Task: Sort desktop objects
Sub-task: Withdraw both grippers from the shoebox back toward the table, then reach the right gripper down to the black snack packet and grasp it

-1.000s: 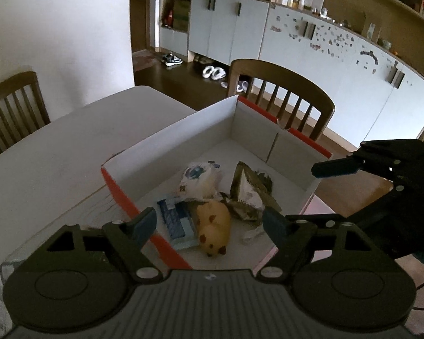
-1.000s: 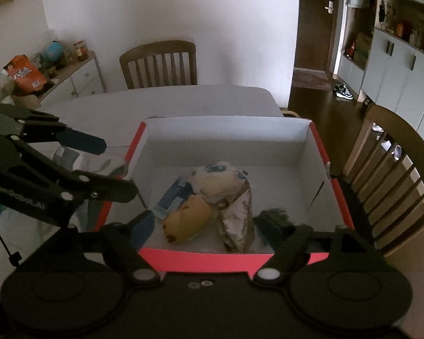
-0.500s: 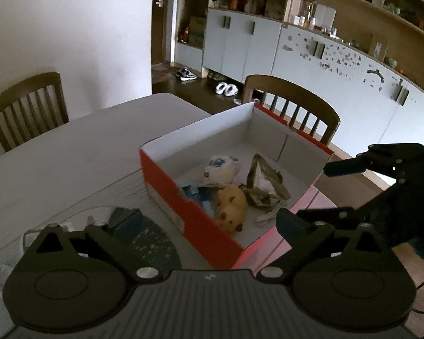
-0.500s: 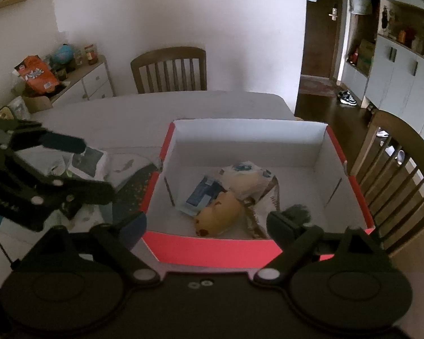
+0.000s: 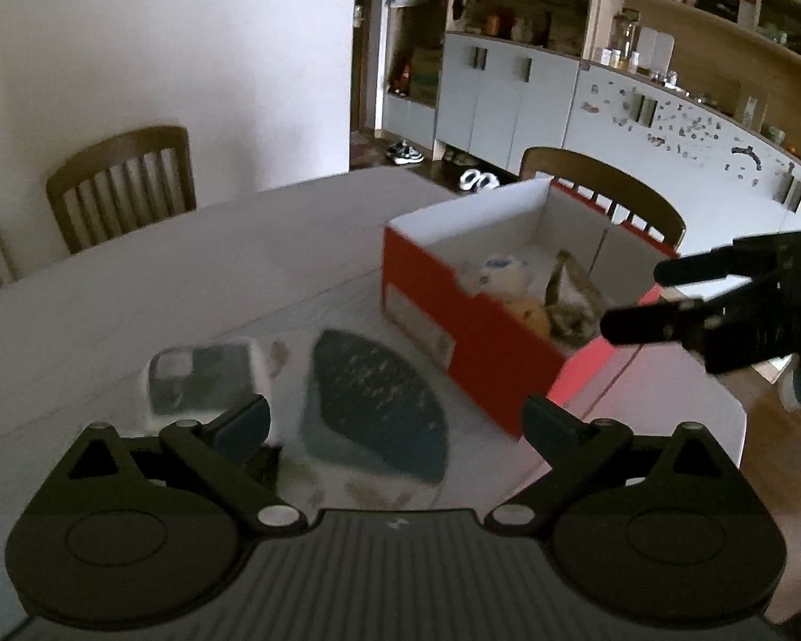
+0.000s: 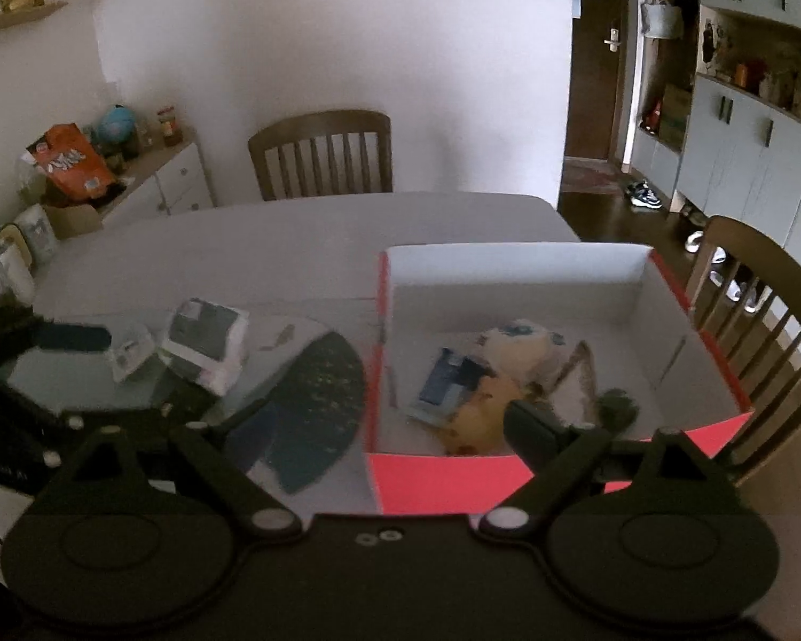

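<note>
A red box with a white inside (image 6: 512, 267) stands on the table; it also shows in the left wrist view (image 5: 454, 315). In it lie a yellow plush toy (image 6: 480, 416), a white round packet (image 6: 523, 347), a blue packet (image 6: 443, 379) and a brown wrapper (image 6: 576, 384). Left of the box lie a dark speckled pouch (image 5: 374, 400) (image 6: 315, 400) and a grey-white packet (image 5: 203, 379) (image 6: 203, 347). My left gripper (image 5: 395, 427) is open and empty above the pouch. My right gripper (image 6: 390, 422) is open and empty at the box's near wall.
The pale table (image 6: 293, 229) has wooden chairs at its far side (image 6: 320, 155) and right side (image 6: 763, 310). A small white packet (image 6: 128, 352) lies by the grey-white one. The other gripper shows at each view's edge (image 5: 721, 299) (image 6: 37, 336).
Both grippers have drawn back and shifted left, away from the box. The pouch and the packets on the table have come into view. Both stay open and empty.
</note>
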